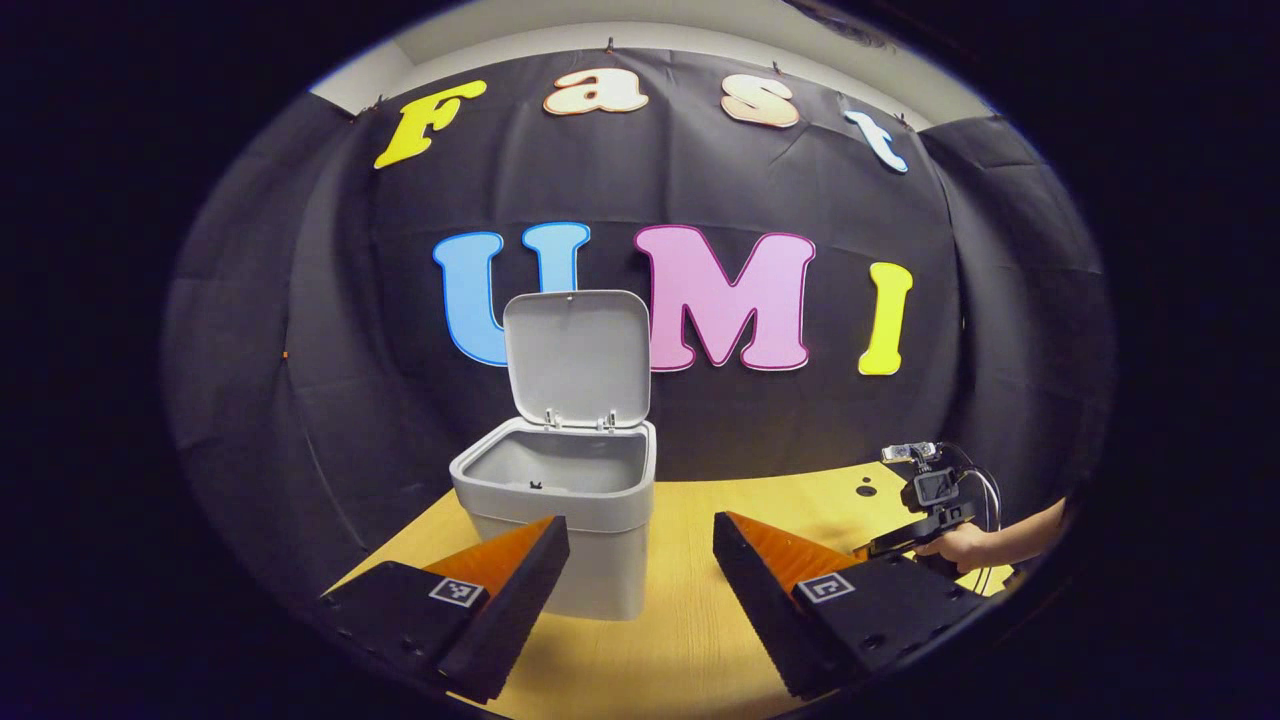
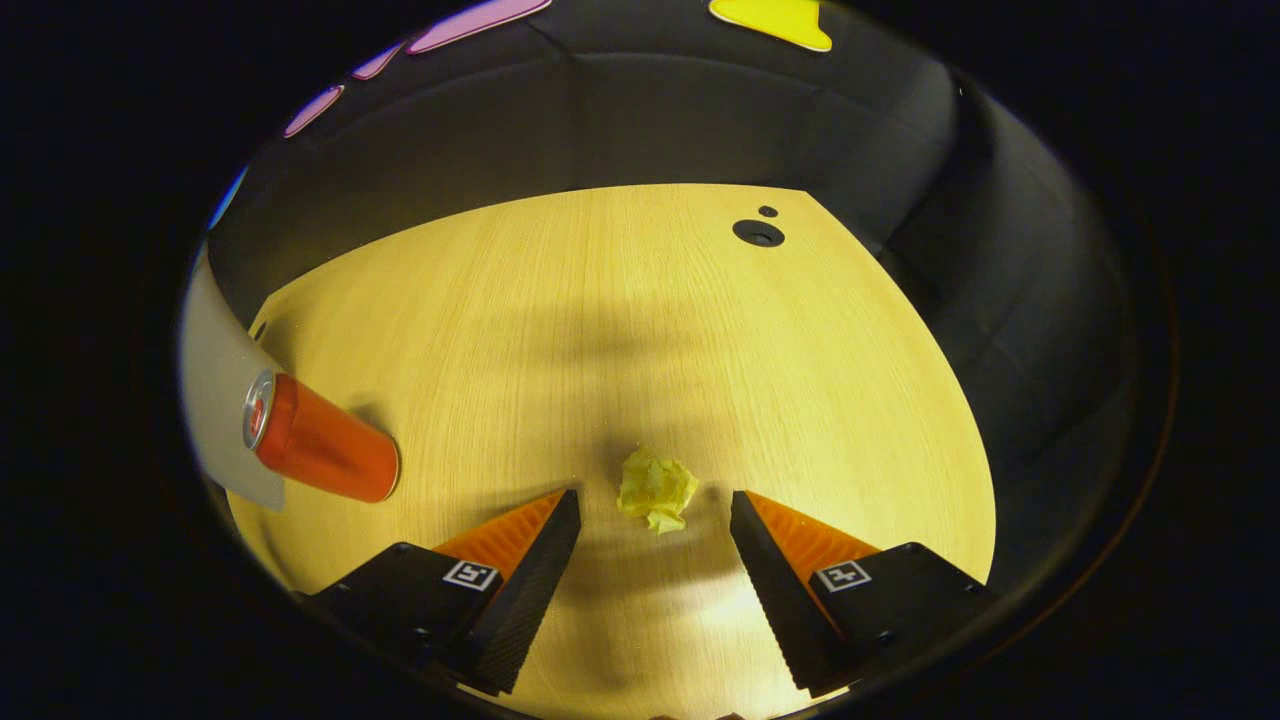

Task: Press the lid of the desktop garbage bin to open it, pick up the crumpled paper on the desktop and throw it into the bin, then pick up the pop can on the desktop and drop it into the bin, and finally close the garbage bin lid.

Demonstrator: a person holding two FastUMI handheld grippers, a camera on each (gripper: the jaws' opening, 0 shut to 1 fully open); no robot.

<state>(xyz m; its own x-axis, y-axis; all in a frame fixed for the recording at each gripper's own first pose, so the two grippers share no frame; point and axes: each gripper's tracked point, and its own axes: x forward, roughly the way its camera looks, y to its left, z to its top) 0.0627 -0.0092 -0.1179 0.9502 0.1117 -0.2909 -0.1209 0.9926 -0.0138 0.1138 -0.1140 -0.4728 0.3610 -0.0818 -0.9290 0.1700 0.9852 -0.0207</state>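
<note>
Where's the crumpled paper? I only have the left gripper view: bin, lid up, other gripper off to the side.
Observer: The crumpled paper lies on the desktop, right ahead of the right gripper, between its open fingers, not yet touched.
Operator: And the can?
Observer: The pop can stands on the desktop off to the left in the right gripper view, next to the bin's pale wall.
Operator: Is the right gripper tilted down?
Observer: Yes, its camera looks steeply down at the desktop, with the paper's shadow close beneath it.
</note>
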